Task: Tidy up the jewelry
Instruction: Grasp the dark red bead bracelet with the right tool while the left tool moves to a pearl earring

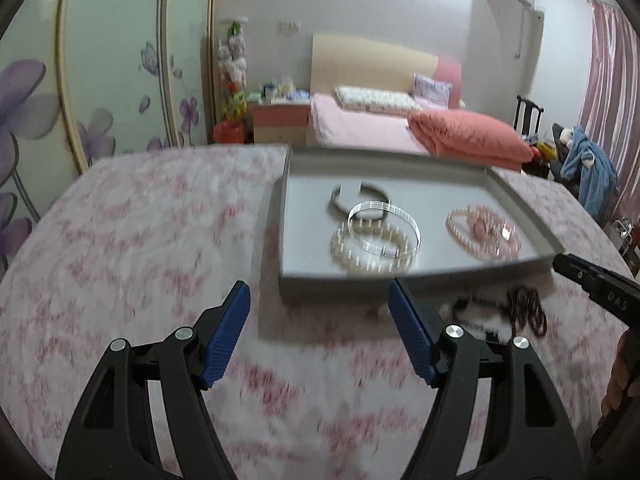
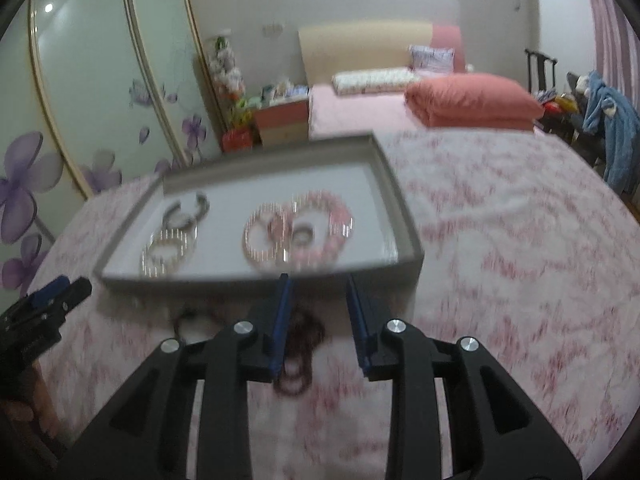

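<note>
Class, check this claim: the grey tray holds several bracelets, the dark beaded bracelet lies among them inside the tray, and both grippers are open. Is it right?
Not quite. The dark beaded bracelet lies on the bedspread outside the grey tray, as the right wrist view shows. The left gripper and right gripper are open.

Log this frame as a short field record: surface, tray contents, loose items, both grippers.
surface: pink floral bedspread
tray: grey tray lying on the bedspread
in tray: dark open bangle, clear band bracelet, pearl bracelet, pink bead bracelet
outside tray: dark bead bracelet on the bedspread, in front of the tray's near rim
left gripper: open, empty
right gripper: open, above the dark bead bracelet
image quality: motion blur
</note>
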Demonstrator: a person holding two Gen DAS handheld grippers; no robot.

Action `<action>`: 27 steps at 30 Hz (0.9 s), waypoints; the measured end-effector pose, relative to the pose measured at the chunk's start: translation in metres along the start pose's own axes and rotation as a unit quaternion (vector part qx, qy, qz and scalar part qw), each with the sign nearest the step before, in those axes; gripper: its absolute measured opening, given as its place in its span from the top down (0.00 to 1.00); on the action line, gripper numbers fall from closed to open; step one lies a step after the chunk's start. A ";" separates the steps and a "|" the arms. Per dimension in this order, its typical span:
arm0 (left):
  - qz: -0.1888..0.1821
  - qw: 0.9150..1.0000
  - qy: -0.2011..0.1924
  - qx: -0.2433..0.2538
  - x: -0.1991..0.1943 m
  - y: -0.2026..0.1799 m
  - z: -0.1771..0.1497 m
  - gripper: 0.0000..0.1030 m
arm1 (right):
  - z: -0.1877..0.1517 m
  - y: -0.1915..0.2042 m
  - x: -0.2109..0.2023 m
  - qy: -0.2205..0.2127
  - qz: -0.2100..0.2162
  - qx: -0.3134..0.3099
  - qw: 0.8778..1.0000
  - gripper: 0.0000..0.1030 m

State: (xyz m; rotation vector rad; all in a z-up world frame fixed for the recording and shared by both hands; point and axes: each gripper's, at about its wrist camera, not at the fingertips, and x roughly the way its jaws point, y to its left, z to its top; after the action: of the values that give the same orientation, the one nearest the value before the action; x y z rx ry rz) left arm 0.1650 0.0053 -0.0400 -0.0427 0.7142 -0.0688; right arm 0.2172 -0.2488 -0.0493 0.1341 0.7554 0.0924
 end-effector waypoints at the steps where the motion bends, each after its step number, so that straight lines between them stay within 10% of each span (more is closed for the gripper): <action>1: -0.002 1.000 0.007 -0.001 0.000 0.002 -0.003 0.31 | -0.003 0.000 0.001 0.009 0.002 -0.001 1.000 0.72; 22: -0.004 0.998 0.042 0.037 0.005 -0.013 -0.018 0.27 | -0.014 0.026 0.029 0.072 -0.004 -0.061 0.996 0.61; 27: -0.005 0.998 0.048 0.039 0.008 -0.016 -0.019 0.27 | -0.013 0.029 0.029 0.070 0.007 -0.067 0.995 0.76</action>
State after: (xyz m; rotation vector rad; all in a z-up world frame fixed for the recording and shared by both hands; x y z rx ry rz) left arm 0.1576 -0.0116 -0.0585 0.0326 0.8058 -0.1083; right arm 0.2285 -0.2157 -0.0738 0.0056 0.8867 0.1666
